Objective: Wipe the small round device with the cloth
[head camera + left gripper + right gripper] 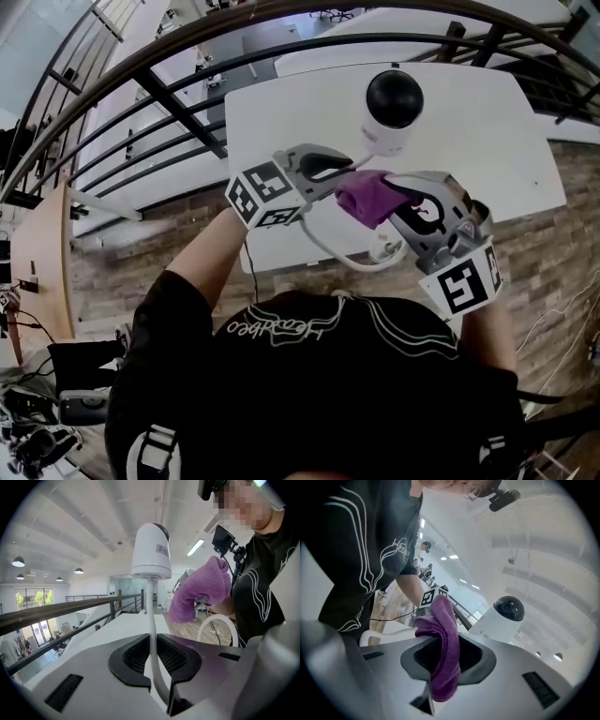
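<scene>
Left hand-held gripper (349,167) pinches the white cable (151,620) under the small round device (151,550), over the bench (487,141) middle. Only this gripper's view shows its label (162,550), too small to read. Right hand-held gripper (380,202) clamps the purple cloth (445,658) beside it.

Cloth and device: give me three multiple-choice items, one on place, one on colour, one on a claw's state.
1. Where is the cloth? A on the table; B in the right claw; C draped over the device.
2. The cloth's colour? A purple; B yellow; C white.
3. The left claw is: A open, empty; B shut on the cloth; C shut on the white cable.
Answers: B, it hangs pinched between those jaws; A, purple in every view; C, the cable runs from its jaws up to the device.
</scene>
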A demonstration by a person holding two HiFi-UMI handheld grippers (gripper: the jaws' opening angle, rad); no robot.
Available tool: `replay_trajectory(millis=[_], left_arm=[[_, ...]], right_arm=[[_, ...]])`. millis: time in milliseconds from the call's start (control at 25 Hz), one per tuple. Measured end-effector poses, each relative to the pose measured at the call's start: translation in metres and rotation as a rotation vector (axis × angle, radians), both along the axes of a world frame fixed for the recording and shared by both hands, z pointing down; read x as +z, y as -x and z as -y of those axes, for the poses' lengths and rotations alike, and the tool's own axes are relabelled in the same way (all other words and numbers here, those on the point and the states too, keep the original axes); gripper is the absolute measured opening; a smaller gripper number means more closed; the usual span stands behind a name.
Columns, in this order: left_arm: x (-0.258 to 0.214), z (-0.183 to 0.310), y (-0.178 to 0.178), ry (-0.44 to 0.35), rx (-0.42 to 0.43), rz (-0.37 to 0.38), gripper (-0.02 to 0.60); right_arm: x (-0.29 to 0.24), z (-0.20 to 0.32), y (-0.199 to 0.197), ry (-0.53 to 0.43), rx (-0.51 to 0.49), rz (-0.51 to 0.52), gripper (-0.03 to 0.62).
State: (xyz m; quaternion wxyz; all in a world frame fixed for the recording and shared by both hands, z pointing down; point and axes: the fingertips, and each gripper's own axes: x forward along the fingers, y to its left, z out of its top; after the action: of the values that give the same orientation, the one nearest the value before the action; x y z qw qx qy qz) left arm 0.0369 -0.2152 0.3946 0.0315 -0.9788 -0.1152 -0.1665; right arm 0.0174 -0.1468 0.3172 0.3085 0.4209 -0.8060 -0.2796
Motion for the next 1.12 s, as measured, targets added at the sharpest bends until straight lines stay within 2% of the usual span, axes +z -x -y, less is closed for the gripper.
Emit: replay_trajectory(millis=[200, 480, 680, 840, 960, 1120], left_arm=[[-0.001, 0.002, 0.001, 0.037, 0.031, -0.005, 0.054], [-0.006, 0.005, 0.009, 0.118, 0.091, -0.03, 0.054], [-0.01, 0.004, 0.01, 0.176, 0.175, -0.057, 0.057], [-0.006, 0.005, 0.015, 0.186, 0.263, -0.057, 0.064], [-0.007, 0.009, 0.017, 0.223, 0.303, -0.065, 0.066], [-0.005, 0.013, 0.018, 0.266, 0.344, -0.05, 0.066]], right_arm=[[-0.01, 0.001, 0.001, -0.013, 0.085, 0.01, 0.067], [-0.024, 0.009, 0.014, -0.034, 0.283, 0.063, 0.067], [-0.037, 0.018, 0.022, -0.086, 0.457, 0.093, 0.067], [-0.046, 0.021, 0.027, -0.136, 0.653, 0.128, 0.067], [-0.059, 0.02, 0.03, -0.203, 0.782, 0.182, 0.067], [-0.08, 0.018, 0.033, -0.299, 0.939, 0.182, 0.067]])
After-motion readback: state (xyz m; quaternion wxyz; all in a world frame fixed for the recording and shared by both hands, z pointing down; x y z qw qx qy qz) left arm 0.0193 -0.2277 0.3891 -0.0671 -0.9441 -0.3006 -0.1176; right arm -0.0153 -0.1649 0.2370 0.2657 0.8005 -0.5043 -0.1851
